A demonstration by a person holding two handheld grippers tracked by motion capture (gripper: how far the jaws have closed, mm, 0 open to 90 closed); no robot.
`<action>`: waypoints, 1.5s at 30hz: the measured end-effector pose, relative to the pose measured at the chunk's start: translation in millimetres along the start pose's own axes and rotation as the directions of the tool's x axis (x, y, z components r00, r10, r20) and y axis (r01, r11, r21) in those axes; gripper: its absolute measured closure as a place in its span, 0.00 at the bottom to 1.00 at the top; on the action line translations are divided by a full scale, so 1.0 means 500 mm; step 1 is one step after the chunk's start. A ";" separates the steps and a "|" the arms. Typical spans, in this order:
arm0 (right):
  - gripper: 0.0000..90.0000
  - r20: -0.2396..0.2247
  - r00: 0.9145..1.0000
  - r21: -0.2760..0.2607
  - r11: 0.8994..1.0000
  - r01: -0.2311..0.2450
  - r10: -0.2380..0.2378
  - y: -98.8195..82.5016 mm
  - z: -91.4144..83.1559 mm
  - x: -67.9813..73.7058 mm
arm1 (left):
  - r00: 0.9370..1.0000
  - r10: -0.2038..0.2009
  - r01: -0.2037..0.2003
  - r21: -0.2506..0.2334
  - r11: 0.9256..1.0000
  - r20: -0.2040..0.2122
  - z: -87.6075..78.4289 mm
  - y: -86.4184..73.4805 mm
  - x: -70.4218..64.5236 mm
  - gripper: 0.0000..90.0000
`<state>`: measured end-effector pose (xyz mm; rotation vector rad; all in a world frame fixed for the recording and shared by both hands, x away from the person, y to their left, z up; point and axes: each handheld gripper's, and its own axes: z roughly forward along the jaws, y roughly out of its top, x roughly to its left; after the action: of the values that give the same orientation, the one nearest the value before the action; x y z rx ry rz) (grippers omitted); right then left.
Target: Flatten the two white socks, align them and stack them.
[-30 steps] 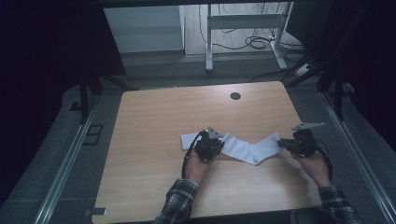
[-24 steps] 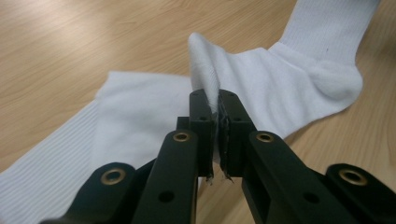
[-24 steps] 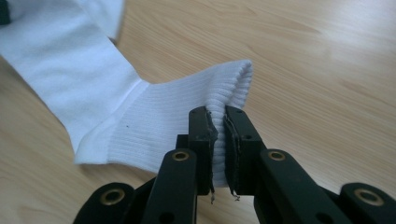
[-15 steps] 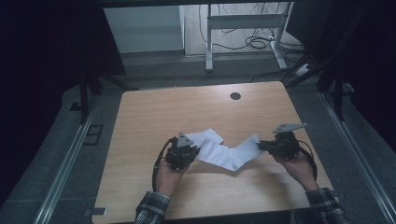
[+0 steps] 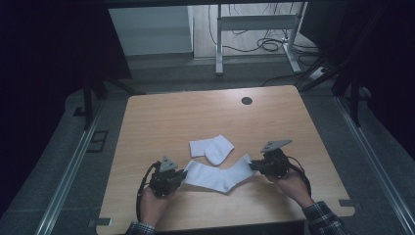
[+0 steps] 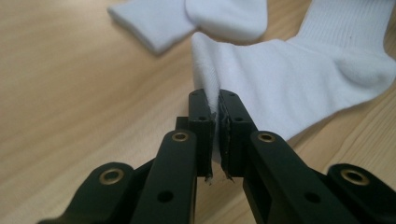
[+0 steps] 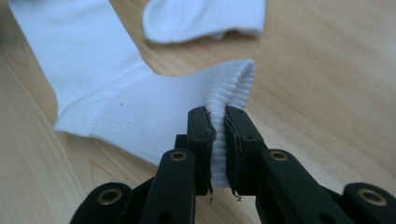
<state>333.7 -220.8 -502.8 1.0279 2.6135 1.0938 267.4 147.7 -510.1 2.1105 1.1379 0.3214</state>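
A white sock [image 5: 220,175] lies stretched across the near part of the wooden table [image 5: 161,112], bent at the heel. My left gripper [image 5: 182,175] is shut on its toe end; the left gripper view has the fabric [image 6: 280,79] pinched between the black jaws of that gripper [image 6: 217,100]. My right gripper [image 5: 253,166] is shut on the ribbed cuff [image 7: 187,116], which the jaws of the right gripper [image 7: 217,116] clamp at its edge. A second white sock [image 5: 211,147], folded over, lies just beyond the first, near its middle.
A round black cable hole [image 5: 246,100] sits near the table's far edge. Metal rails [image 5: 73,166] run along both sides of the table. Desk legs and cables [image 5: 254,34] stand on the floor behind.
Both hands have drawn the held sock toward the near edge of the table and leftward. The folded sock, earlier under or against it, now lies apart behind it.
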 end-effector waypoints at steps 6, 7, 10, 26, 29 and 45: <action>0.84 0.012 1.000 0.047 0.999 0.000 -0.001 -0.019 0.018 -0.001 | 0.998 0.032 -0.028 0.070 0.997 -0.060 0.032 -0.023 -0.007 0.86; 0.82 0.010 1.000 0.044 0.999 -0.002 0.002 -0.020 0.017 -0.003 | 0.998 0.023 -0.019 0.060 0.998 -0.062 0.033 -0.023 -0.006 0.82; 0.79 0.008 1.000 0.018 1.000 -0.017 0.017 -0.020 0.005 -0.009 | 0.997 0.001 0.001 0.026 1.000 -0.075 0.023 -0.015 -0.001 0.73; 0.54 0.105 0.993 -0.025 0.999 -0.048 0.051 -0.042 -0.028 -0.078 | 0.999 0.041 -0.042 -0.055 0.998 -0.028 0.066 0.118 -0.030 0.59; 0.50 0.121 0.992 -0.019 0.999 -0.041 0.043 -0.046 -0.028 -0.085 | 0.999 0.044 -0.044 -0.044 0.998 -0.018 0.089 0.138 -0.040 0.58; 0.49 0.146 0.989 0.020 0.999 -0.040 0.037 -0.069 -0.021 -0.108 | 0.997 0.035 -0.028 0.096 0.995 -0.070 0.208 0.157 -0.045 0.53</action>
<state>352.3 -278.7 -525.6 1.1229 2.5070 0.9597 357.1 52.4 -528.8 2.2174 1.1836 0.3671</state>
